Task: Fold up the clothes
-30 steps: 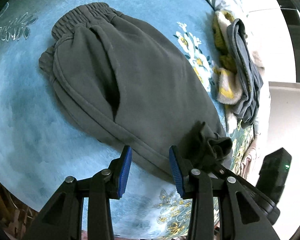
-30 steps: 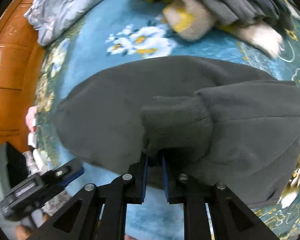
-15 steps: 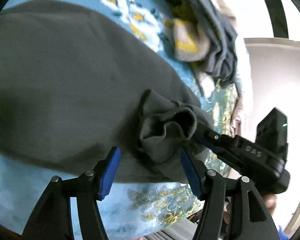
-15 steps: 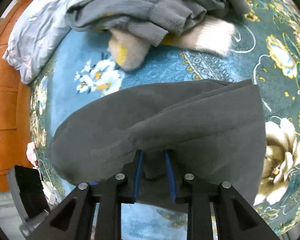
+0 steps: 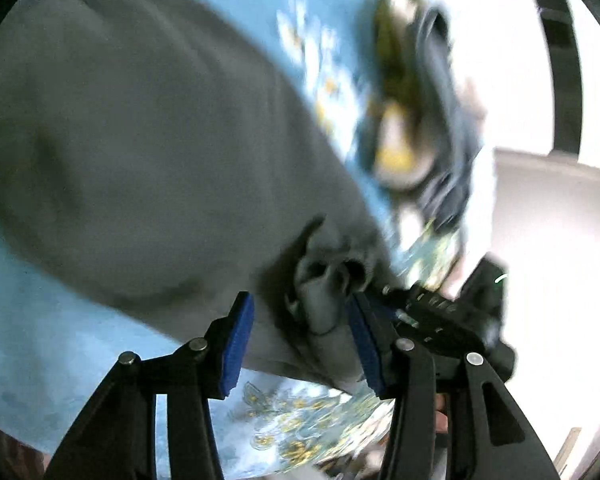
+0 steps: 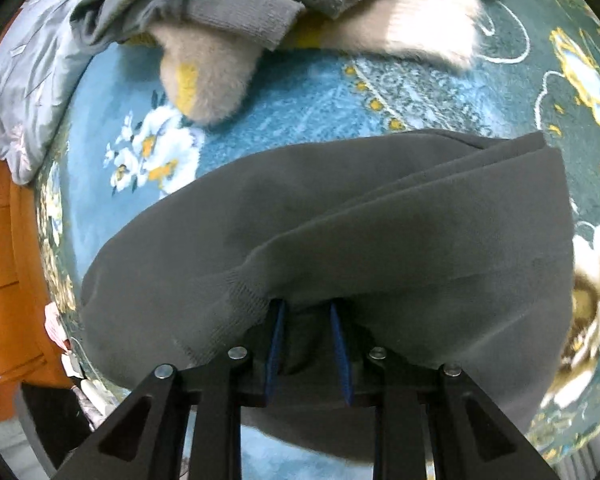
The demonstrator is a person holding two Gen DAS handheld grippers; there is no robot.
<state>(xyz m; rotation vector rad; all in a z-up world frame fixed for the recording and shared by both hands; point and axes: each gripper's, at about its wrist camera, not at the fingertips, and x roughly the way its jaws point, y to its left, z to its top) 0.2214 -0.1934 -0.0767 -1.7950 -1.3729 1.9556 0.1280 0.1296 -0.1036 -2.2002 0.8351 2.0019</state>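
Observation:
Dark grey sweatpants point(image 5: 160, 160) lie folded on a blue flowered blanket point(image 5: 40, 340). In the right wrist view the pants point(image 6: 380, 240) drape over my right gripper point(image 6: 306, 320), which is shut on the ribbed cuff point(image 6: 236, 300). In the blurred left wrist view the bunched cuff point(image 5: 324, 280) sits between the blue pads of my left gripper point(image 5: 296, 332). Its jaws are closing, the right pad close to the cloth and the left pad still apart from it. The right gripper's black body point(image 5: 452, 320) reaches in from the right.
A pile of clothes lies beyond the pants: a grey garment point(image 6: 240, 8) over a cream and yellow fuzzy one point(image 6: 208, 76). A pale grey quilt point(image 6: 28, 80) and an orange wooden bed frame point(image 6: 4, 260) are at the left. The blanket's edge point(image 5: 300, 440) runs below the left gripper.
The left gripper left the pants' side seam, widened and came to the cuff held by the right gripper, then narrowed a little. The right gripper carried the cuff towards the clothes pile.

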